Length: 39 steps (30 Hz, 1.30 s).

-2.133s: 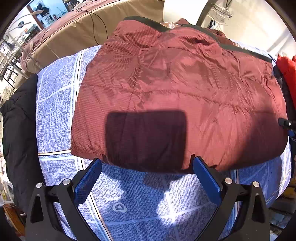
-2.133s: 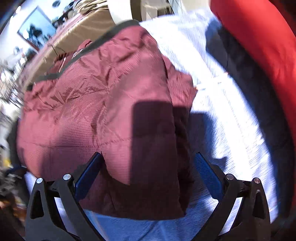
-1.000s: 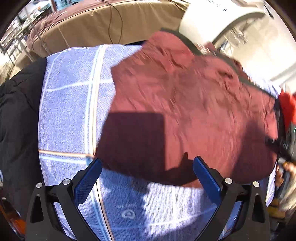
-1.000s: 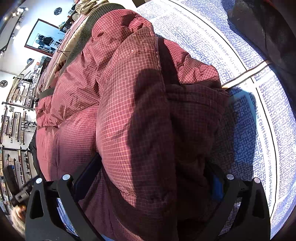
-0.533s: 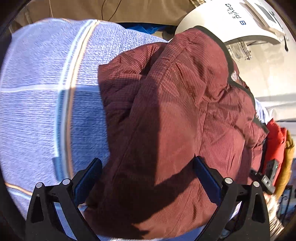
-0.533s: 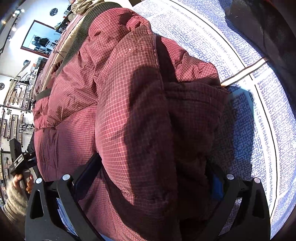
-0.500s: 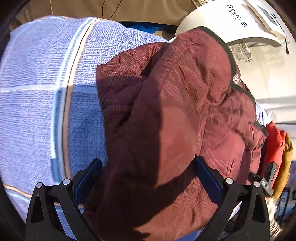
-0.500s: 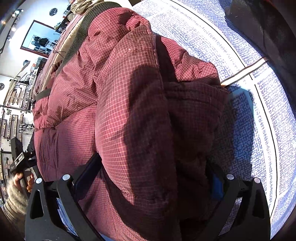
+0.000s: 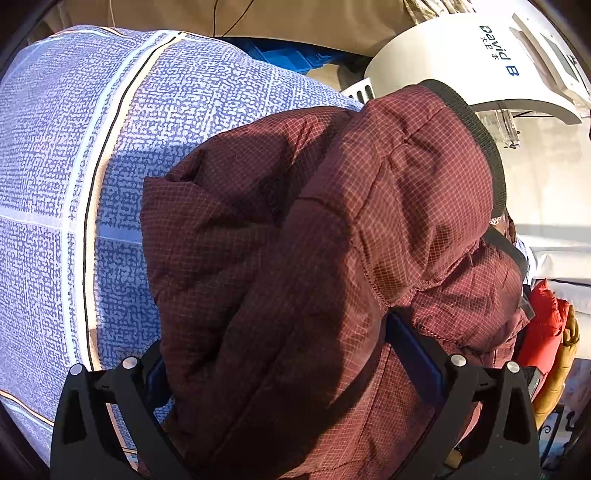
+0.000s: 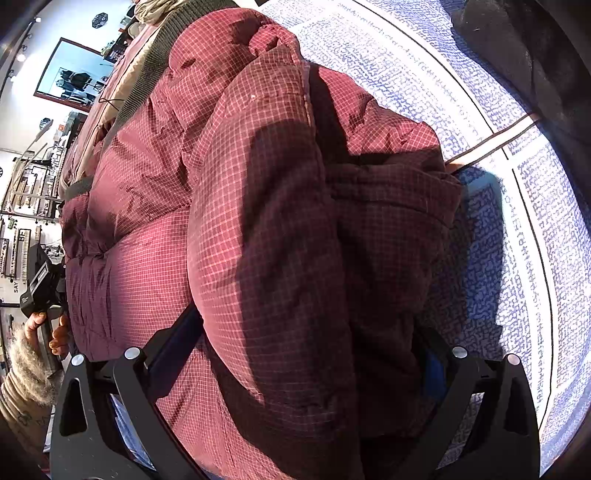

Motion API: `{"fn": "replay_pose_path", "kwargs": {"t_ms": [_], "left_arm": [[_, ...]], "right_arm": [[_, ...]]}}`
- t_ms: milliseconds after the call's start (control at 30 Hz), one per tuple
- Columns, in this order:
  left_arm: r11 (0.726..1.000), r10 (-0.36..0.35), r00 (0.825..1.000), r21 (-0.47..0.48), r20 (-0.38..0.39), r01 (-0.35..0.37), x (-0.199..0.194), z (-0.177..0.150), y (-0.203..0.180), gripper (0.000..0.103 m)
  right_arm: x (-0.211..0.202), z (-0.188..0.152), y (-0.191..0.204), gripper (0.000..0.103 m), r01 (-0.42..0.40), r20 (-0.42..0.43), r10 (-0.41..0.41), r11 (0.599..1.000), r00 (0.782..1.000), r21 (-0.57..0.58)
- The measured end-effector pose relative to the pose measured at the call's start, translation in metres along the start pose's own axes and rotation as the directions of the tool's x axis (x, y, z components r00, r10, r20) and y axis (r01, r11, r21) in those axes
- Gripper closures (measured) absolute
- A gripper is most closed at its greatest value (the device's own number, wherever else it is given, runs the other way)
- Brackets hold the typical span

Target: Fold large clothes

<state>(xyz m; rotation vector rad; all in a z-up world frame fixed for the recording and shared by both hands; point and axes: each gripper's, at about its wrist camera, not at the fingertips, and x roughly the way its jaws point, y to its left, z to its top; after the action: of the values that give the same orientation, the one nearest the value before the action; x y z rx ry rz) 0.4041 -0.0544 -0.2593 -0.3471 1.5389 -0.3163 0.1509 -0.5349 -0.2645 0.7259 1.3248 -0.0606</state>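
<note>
A maroon checked puffer jacket (image 9: 332,240) with a dark ribbed hem lies folded in a thick bundle on a blue patterned sheet (image 9: 74,166). My left gripper (image 9: 288,354) stands wide open, pushed onto the bundle's left end, with the padded fabric bulging between its blue pads (image 9: 410,347). My right gripper (image 10: 306,350) is also wide open, straddling the jacket's (image 10: 266,221) right end; fabric fills the gap and partly hides both pads. The left gripper's handle and hand (image 10: 44,295) show at the left edge of the right wrist view.
A white machine (image 9: 461,66) stands beyond the bed's far edge. A red garment (image 9: 543,325) lies past the jacket's right end. A dark garment (image 10: 535,55) lies on the sheet (image 10: 535,221) at the upper right. A tan mattress or sofa (image 9: 258,18) runs along the back.
Both grippers have come down from above the jacket onto its two ends. In the last half second the left gripper pushed further in; the right has hardly moved.
</note>
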Motion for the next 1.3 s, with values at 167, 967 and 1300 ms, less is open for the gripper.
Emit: {"fn": "replay_pose_path", "kwargs": {"t_ms": [167, 967, 1300], "left_arm": [[0.999, -0.021, 1.000, 0.024, -0.008, 0.022, 0.001, -0.007, -0.012, 0.010], [0.922, -0.090, 0.976, 0.388, 0.201, 0.005, -0.124, -0.112, -0.116, 0.080], [0.745, -0.338, 0.895, 0.663, 0.290, 0.067, -0.212, -0.145, -0.278, 0.080]], "right_arm": [[0.001, 0.000, 0.002, 0.005, 0.008, 0.003, -0.008, 1.000, 1.000, 0.003], [-0.138, -0.079, 0.145, 0.082, 0.187, 0.272, -0.089, 0.914, 0.958, -0.361], [-0.286, -0.109, 0.175, 0.084, 0.337, 0.544, -0.091, 0.864, 0.834, -0.373]]}}
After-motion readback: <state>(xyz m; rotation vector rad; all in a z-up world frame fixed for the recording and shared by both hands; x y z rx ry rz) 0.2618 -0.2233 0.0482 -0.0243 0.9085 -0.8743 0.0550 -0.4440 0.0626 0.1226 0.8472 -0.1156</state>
